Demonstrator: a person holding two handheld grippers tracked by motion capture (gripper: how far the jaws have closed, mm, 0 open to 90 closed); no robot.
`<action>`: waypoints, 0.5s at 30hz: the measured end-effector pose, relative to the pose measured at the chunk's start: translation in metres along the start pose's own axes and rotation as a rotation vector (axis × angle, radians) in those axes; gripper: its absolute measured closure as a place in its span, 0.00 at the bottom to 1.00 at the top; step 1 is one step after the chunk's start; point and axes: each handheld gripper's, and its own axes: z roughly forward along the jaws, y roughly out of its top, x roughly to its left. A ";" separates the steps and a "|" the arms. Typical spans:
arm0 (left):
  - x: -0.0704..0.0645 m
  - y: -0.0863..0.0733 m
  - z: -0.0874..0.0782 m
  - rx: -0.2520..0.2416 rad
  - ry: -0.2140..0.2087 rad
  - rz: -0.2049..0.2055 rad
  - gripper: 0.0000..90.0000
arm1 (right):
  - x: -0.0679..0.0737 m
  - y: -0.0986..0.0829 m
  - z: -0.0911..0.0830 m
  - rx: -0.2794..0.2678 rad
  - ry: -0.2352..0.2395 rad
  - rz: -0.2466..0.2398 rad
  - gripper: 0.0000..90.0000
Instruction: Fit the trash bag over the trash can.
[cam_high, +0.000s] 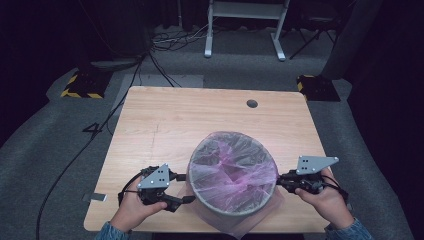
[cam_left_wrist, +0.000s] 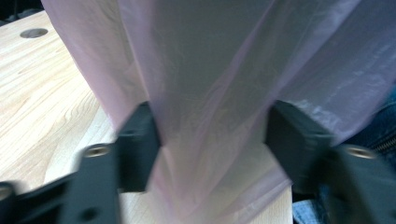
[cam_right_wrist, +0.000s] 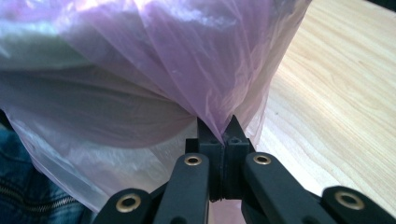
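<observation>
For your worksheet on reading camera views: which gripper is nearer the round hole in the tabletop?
Right. The right gripper pinches the bag below and right of the hole; the left gripper sits farther, lower left.

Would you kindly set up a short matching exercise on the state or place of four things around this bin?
Things:
1. left gripper
2. right gripper
3. pink plastic bag
4. round hole

States or places:
A. shut, pinching a fold of plastic
B. stretched over the mouth of the grey bin
C. open, fingers on either side of the hanging plastic
D. in the table, at its far side

Pairs: 1-C, 2-A, 3-B, 4-D
</observation>
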 end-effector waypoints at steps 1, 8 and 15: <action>0.000 0.000 0.000 -0.005 -0.001 -0.001 0.63 | 0.000 0.000 0.000 -0.003 -0.006 0.001 1.00; 0.004 -0.003 0.003 0.001 -0.012 -0.036 1.00 | -0.005 -0.009 0.003 0.005 -0.010 0.042 1.00; 0.011 -0.016 0.013 -0.004 -0.022 -0.097 1.00 | -0.016 -0.034 0.014 0.027 -0.010 0.123 1.00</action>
